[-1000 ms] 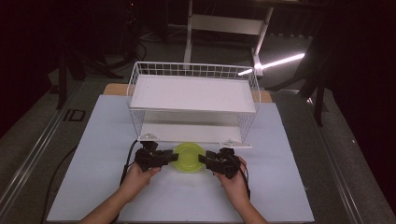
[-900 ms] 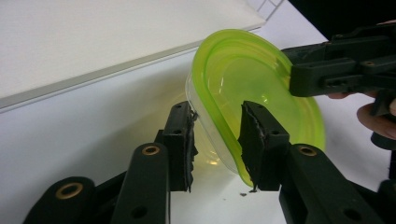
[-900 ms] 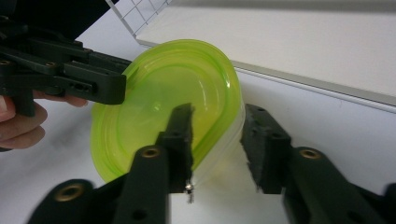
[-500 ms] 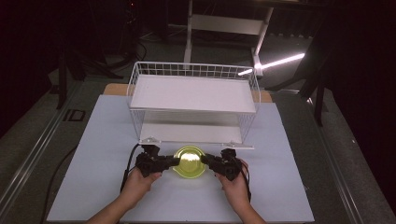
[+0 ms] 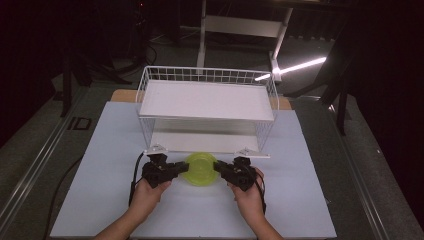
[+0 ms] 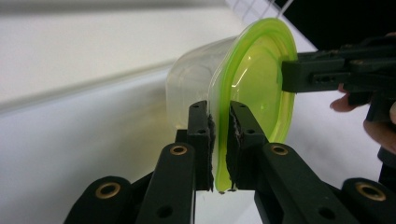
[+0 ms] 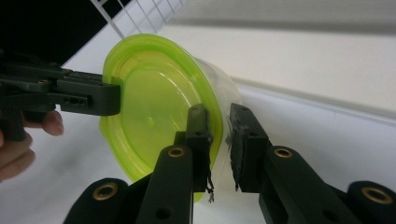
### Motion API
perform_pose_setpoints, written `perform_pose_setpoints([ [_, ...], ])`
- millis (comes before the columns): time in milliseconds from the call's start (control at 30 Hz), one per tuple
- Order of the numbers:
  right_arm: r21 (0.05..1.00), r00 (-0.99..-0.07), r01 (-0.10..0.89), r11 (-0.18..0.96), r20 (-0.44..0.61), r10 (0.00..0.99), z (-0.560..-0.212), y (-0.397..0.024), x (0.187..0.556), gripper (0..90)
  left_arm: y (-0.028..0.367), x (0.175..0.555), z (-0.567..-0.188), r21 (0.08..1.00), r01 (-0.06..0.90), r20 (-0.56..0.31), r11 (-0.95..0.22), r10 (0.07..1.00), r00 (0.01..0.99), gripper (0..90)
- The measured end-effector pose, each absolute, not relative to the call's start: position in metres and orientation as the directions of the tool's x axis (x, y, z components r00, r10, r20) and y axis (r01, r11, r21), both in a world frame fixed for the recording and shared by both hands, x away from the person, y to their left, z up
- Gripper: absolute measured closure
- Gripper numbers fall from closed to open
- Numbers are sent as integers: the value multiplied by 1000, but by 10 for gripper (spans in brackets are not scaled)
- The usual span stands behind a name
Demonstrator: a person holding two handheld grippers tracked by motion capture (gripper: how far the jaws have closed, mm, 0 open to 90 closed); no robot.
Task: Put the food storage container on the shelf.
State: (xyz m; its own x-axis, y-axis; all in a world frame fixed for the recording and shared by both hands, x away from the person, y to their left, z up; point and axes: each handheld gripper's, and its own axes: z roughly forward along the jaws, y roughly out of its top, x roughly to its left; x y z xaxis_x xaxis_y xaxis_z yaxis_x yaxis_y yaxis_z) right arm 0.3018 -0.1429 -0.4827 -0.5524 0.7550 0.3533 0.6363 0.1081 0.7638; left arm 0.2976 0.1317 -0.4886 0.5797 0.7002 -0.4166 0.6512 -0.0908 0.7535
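Observation:
A clear plastic tub with a lime-green lid [image 5: 201, 170] hangs just above the table, in front of the wire rack's lower shelf. My left gripper [image 5: 182, 168] is shut on the lid's left rim, and my right gripper [image 5: 220, 170] is shut on its right rim. In the left gripper view the jaws [image 6: 220, 135] pinch the green lid's edge [image 6: 254, 84], with the right gripper [image 6: 322, 74] clamped on the far side. The right gripper view has its jaws [image 7: 218, 135] closed over the rim of the lid [image 7: 154, 102], opposite the left gripper [image 7: 84, 98].
A white two-level wire rack [image 5: 207, 100] stands at the back middle of the white table mat [image 5: 100, 150], directly behind the tub. Its lower shelf [image 5: 200, 142] opens toward me. Dark floor and stands surround the table.
The tub between both grippers has shifted only slightly, staying in front of the rack. Both grips are unchanged.

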Motion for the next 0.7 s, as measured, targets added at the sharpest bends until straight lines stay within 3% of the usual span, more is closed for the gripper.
perform_pose_setpoints([
  [700, 783, -500, 618, 70, 323, 803, -482, -132, 343, 786, 131, 340, -494, 799, 601, -391, -32, 731, 559, 816],
])
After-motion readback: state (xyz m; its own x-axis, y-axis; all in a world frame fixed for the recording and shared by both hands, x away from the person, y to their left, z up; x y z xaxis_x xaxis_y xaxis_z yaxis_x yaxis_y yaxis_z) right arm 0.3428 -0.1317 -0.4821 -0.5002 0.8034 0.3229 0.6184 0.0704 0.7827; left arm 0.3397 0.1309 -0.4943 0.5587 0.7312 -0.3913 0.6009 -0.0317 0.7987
